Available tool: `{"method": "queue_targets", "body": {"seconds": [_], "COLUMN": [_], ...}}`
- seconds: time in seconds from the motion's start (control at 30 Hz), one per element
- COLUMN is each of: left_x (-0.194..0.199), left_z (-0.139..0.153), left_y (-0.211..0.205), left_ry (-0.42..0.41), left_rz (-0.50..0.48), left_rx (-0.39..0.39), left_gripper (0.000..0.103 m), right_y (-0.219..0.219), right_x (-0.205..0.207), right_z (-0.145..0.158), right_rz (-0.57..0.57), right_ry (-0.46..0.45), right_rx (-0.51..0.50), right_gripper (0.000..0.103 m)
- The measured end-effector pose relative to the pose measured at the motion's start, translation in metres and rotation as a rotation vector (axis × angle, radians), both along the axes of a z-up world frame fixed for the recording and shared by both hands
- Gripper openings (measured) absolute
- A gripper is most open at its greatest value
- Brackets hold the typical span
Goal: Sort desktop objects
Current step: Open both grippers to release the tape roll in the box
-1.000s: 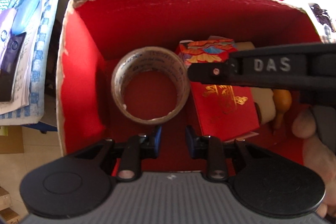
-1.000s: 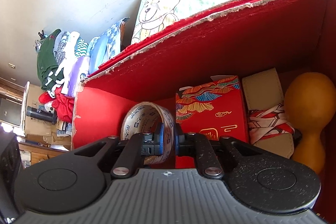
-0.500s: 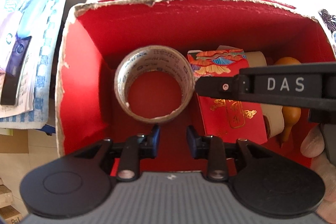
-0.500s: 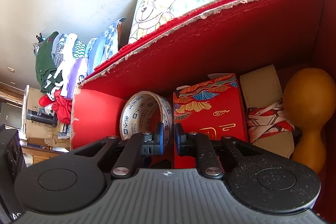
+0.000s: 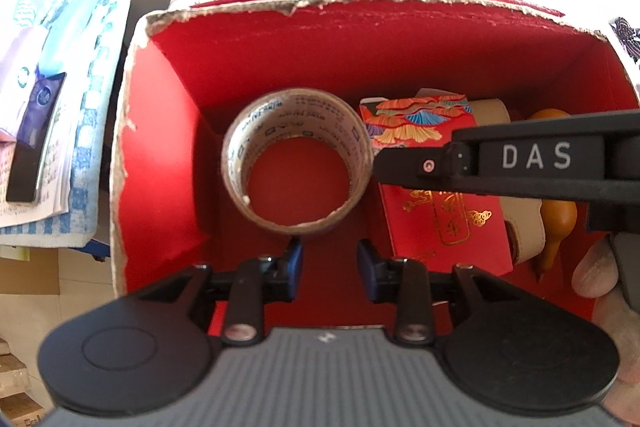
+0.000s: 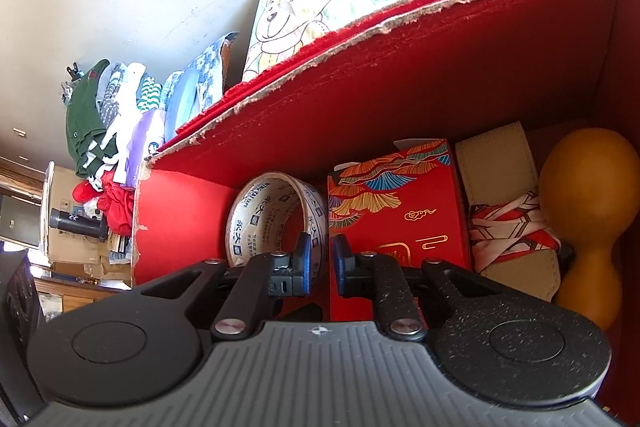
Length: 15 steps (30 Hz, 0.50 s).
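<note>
**Tape roll at rest in the red box, both grippers free of it**

The tape roll (image 5: 297,159) lies in the left part of the red box (image 5: 160,155), its hollow core facing up toward the left wrist camera. To its right, side by side, sit a red patterned carton (image 5: 436,195), a beige case (image 6: 500,187) wrapped in a red-and-white scarf (image 6: 512,227), and an orange gourd (image 6: 588,203) against the right wall.

The left gripper (image 5: 329,265) hovers above the box with its blue-tipped fingers (image 5: 294,263) spread apart and nothing between them; the roll lies just ahead of the tips, nearest the left one, not touched.

The right gripper (image 6: 320,263) reaches in from the side. Its fingers (image 6: 303,259) stand a narrow gap apart, released, holding nothing. The roll sits just beyond the left tip, the carton just beyond the right one. In the left wrist view its black body, marked DAS, crosses over the carton, tip beside the roll's rim.

Left of the box, papers (image 5: 60,131) lie stacked.
</note>
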<state>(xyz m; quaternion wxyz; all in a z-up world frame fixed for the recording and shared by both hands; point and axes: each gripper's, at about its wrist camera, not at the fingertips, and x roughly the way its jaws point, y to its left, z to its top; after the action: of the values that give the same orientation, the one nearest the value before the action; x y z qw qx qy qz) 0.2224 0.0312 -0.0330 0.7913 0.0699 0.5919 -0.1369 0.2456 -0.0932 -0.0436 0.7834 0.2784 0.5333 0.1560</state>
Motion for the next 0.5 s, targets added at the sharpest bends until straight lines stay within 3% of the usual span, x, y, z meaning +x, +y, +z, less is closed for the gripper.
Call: {"method": "queue_targets", "body": {"seconds": [0.5], "left_x": [-0.007], "left_z": [0.0061], "left_y": [-0.0038], "left_ry": [-0.066], "left_rz": [-0.005], "left_rx": [0.045], "left_gripper": [0.041], "right_y": [0.0044], "right_x": [-0.0035], "right_z": [0.0028], "right_rz": [0.003], "right_ry": [-0.036], "right_rx": [-0.053], "right_gripper": [0.015]}}
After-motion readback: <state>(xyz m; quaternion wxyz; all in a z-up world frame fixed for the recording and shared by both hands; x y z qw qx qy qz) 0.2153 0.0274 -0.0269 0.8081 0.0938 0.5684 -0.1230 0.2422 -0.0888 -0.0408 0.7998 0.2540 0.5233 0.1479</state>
